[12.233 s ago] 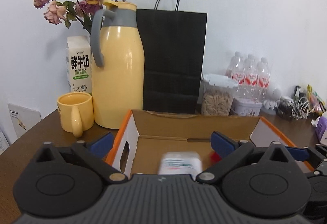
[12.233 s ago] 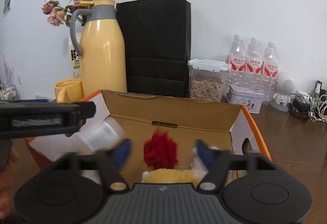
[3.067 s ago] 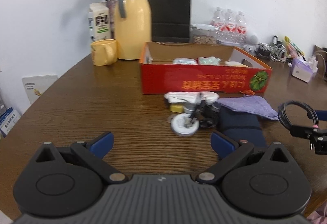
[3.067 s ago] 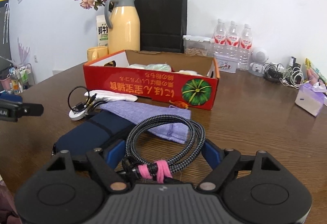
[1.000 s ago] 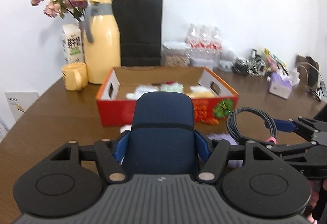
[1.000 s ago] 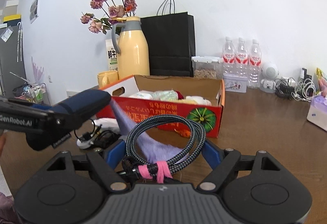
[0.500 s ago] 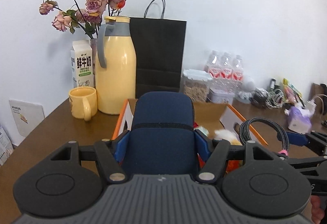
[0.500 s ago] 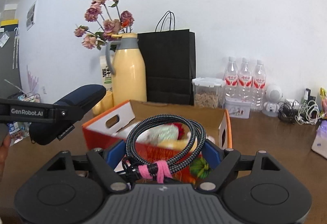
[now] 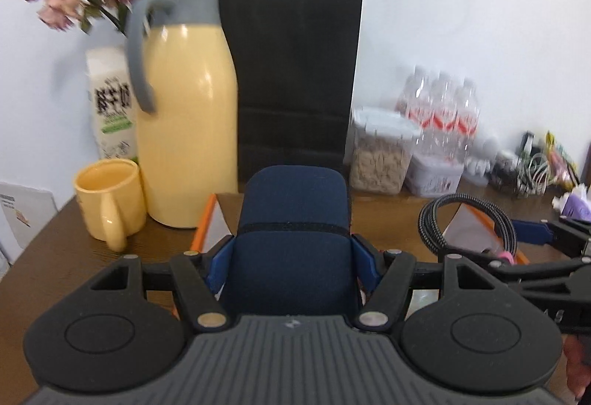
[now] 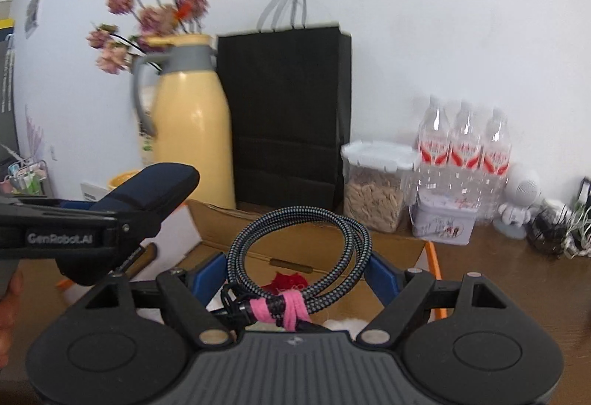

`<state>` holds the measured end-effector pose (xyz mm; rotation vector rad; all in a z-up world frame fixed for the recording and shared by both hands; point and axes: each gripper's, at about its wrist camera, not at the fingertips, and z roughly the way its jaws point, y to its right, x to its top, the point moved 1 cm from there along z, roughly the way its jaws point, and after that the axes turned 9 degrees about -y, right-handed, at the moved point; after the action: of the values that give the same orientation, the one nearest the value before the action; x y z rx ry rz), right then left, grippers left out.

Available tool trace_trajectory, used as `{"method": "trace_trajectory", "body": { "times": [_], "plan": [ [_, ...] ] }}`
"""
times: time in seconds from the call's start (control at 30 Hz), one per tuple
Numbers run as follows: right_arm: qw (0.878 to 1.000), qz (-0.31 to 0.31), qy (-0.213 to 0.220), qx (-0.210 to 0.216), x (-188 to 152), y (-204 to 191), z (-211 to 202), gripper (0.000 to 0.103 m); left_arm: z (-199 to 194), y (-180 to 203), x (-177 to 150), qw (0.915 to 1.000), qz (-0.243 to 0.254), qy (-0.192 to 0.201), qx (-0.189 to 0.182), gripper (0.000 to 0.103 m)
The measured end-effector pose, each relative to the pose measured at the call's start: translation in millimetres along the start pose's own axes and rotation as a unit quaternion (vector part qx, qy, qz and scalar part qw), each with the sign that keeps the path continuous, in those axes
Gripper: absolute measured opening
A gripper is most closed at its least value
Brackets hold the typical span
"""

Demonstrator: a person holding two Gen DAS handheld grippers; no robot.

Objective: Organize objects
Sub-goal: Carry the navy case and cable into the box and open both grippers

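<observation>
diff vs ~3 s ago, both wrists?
The left gripper has picked the navy case off the table; it was empty before. Both grippers moved in from the near table to over the open cardboard box. The right gripper still clamps the coiled cable. Back-row items unchanged.

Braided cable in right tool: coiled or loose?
Coiled. The braided cable sits in a round loop, bound by a pink tie, between the right tool's fingers.

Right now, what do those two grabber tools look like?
Both tools are black plastic with blue pads on the fingers. Each has a grey ribbed body, two round black discs and silver pivot pins. The left tool carries white lettering, GenRobot.AI, on its side.
</observation>
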<state>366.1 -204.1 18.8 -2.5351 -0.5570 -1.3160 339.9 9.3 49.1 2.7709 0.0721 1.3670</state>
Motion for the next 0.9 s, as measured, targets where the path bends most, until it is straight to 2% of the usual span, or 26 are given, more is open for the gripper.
{"method": "trace_trajectory", "body": {
  "times": [0.17,0.33,0.43,0.47,0.53,0.9],
  "plan": [
    [1.0,0.008,-0.028,0.004,-2.1,16.8,30.2,0.08,33.5,-6.4,0.4,0.9993,-0.001,-0.039,0.0,0.067],
    [0.999,0.015,-0.05,0.002,-9.3,22.1,43.0,0.081,42.2,-7.6,-2.7,0.9988,0.001,-0.049,0.007,0.071],
    [0.999,0.017,-0.048,0.001,-10.3,21.4,41.0,0.085,31.4,-5.8,-2.3,0.9998,0.003,-0.008,0.018,0.103],
    [0.999,0.015,-0.047,0.003,-10.7,20.1,39.8,0.092,26.1,-6.1,-2.3,0.9997,0.001,0.012,0.021,0.103],
    [0.999,0.01,-0.044,0.009,-10.9,17.3,37.8,0.103,20.2,-5.4,-1.4,0.9995,0.002,0.024,0.022,0.103],
    [0.999,0.004,-0.032,-0.002,-8.5,14.2,27.9,0.103,13.3,-2.8,-0.9,0.9992,0.003,0.034,0.022,0.103]
  ]
}}
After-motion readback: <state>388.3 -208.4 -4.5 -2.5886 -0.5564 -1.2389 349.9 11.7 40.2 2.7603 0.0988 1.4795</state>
